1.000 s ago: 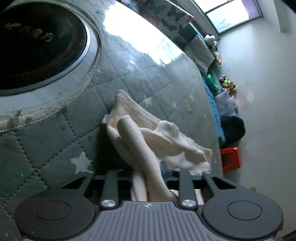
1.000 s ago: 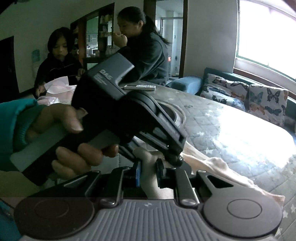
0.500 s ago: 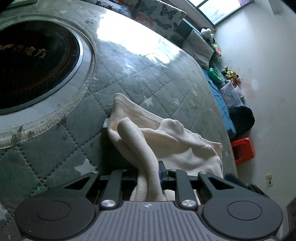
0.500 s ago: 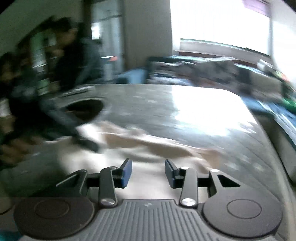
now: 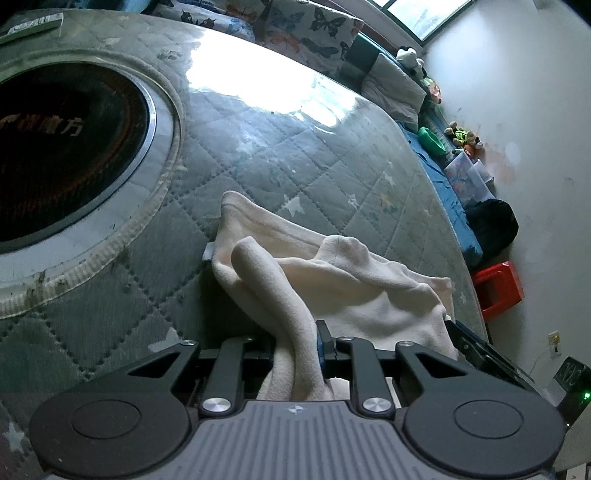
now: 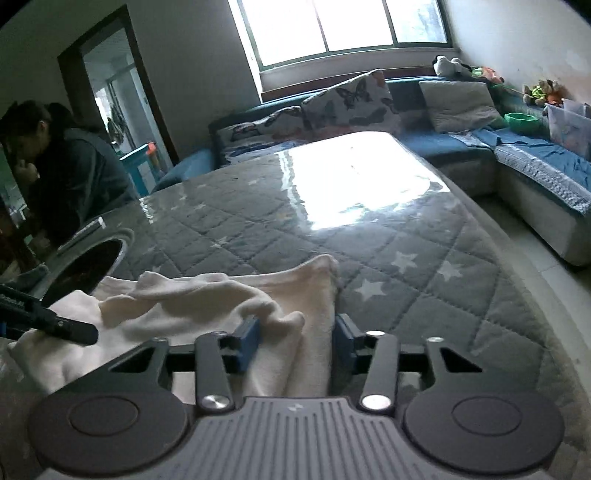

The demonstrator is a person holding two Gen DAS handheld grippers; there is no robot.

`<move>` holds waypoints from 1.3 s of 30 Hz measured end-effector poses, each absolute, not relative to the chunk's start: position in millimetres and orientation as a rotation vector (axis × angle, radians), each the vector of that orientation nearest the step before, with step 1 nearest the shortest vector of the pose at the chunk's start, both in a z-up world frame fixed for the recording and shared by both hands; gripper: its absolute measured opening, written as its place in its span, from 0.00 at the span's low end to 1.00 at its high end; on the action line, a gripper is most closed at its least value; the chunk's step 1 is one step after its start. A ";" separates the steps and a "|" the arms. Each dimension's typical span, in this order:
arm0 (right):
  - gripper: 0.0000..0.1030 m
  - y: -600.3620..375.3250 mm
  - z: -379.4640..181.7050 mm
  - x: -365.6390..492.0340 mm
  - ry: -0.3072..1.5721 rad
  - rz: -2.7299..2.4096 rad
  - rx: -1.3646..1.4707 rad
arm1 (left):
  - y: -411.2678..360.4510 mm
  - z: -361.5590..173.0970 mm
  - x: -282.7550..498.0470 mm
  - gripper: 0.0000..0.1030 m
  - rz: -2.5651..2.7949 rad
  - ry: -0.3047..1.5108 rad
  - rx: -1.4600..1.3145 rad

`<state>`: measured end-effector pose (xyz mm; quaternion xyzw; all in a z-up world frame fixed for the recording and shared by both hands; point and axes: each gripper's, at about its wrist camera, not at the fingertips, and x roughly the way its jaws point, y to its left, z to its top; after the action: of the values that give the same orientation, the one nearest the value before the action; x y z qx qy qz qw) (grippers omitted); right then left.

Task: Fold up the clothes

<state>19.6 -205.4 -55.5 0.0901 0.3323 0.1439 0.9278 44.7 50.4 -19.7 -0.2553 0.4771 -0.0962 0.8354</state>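
Left gripper (image 5: 295,350): jaws drawn close, clamped on a rolled fold of the cream garment (image 5: 332,280). The fold runs up between the two pads and out ahead of the fingertips.

Rest of the garment lies just ahead and to the right of the left gripper, bunched, on the grey quilted table cover (image 5: 277,147). One corner points away from the gripper toward the round dark opening (image 5: 66,147) with a metal rim, ahead and to the left.

Right gripper (image 6: 297,341): jaws part-way open and have just been closing. A bunched edge of the garment (image 6: 207,299) sits between the blue pads (image 6: 248,343). Cloth touches or nearly touches the left pad; a clear gap shows beside the right pad, so no grip.

From the right gripper the garment spreads ahead and to the left; its far edge lies flat on the cover, with star-printed quilt bare to the right. Tip of the left gripper (image 6: 70,326) shows at left, on the cloth.

Background, far ahead of the right gripper: sofa with butterfly cushions (image 6: 351,99), window (image 6: 343,26). A seated person (image 6: 66,173) at far left.
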 end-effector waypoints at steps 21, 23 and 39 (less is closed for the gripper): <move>0.09 -259.6 1.2 -35.0 0.506 0.155 0.158 | -41.6 18.8 65.5 0.18 -0.394 0.947 -0.353; 0.09 -270.0 4.7 -38.7 0.498 0.122 0.156 | -57.9 20.2 68.4 0.18 -0.426 0.947 -0.339; 0.01 -328.4 -6.8 -47.8 0.523 -0.054 0.159 | -124.7 -4.5 86.7 0.21 -0.497 1.006 -0.208</move>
<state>-47.8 -328.4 -6.8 0.0783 0.2583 -0.0269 0.9625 86.7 -124.7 -4.5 -0.0986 0.4762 -0.2351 0.8416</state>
